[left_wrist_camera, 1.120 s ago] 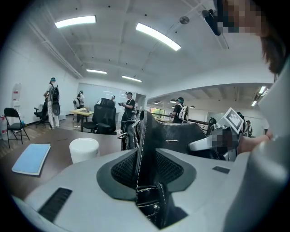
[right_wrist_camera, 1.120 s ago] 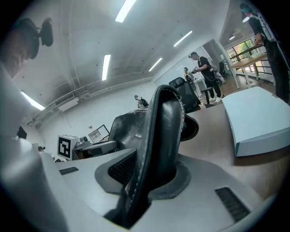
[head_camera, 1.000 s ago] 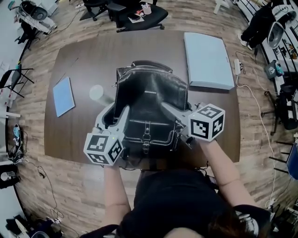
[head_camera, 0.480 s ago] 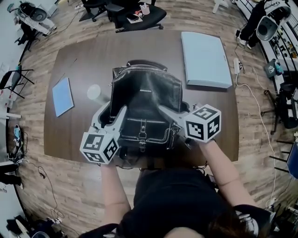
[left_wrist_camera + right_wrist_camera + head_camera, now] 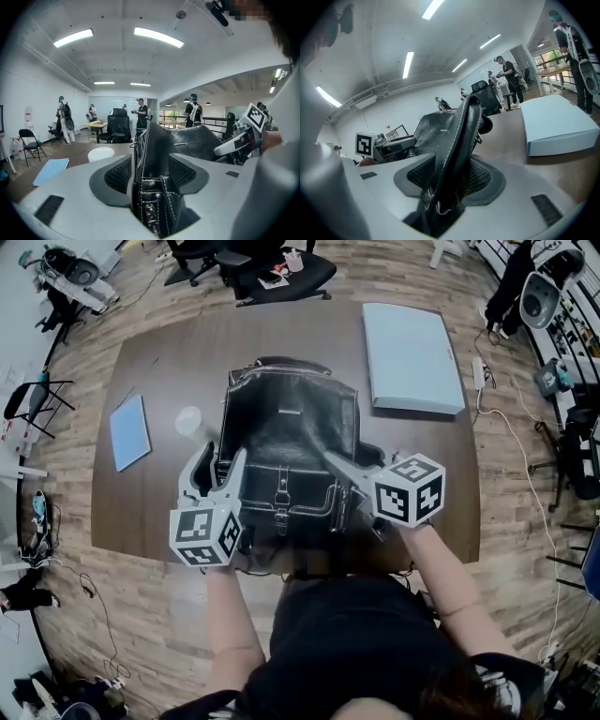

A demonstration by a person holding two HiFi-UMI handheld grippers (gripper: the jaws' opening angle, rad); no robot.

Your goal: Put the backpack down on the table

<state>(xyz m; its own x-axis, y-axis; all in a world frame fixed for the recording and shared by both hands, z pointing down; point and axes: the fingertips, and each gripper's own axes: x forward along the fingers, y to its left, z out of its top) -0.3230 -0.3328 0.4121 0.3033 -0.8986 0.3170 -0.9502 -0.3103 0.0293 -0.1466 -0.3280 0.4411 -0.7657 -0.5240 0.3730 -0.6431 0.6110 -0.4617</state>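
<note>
A black leather backpack (image 5: 291, 427) lies on the brown table (image 5: 141, 512), front pocket and buckles toward me. My left gripper (image 5: 222, 456) is at its left lower side. The jaws are opening, and the bag's stitched side edge (image 5: 149, 154) stands between the pads (image 5: 117, 173) with gaps on both sides. My right gripper (image 5: 342, 463) is at the bag's right lower side. Its jaws are opening too, around a leather edge of the backpack (image 5: 461, 136) that runs between the mesh pads (image 5: 480, 176).
A flat light-blue box (image 5: 412, 357) lies at the table's far right, seen close by in the right gripper view (image 5: 558, 124). A blue notebook (image 5: 129, 432) and a white round cup (image 5: 188, 420) lie left of the bag. Office chairs and several people stand beyond the table.
Both grippers' jaws have spread wider around the bag's sides. The backpack has settled slightly to the left on the table, and the left gripper shifted left with it.
</note>
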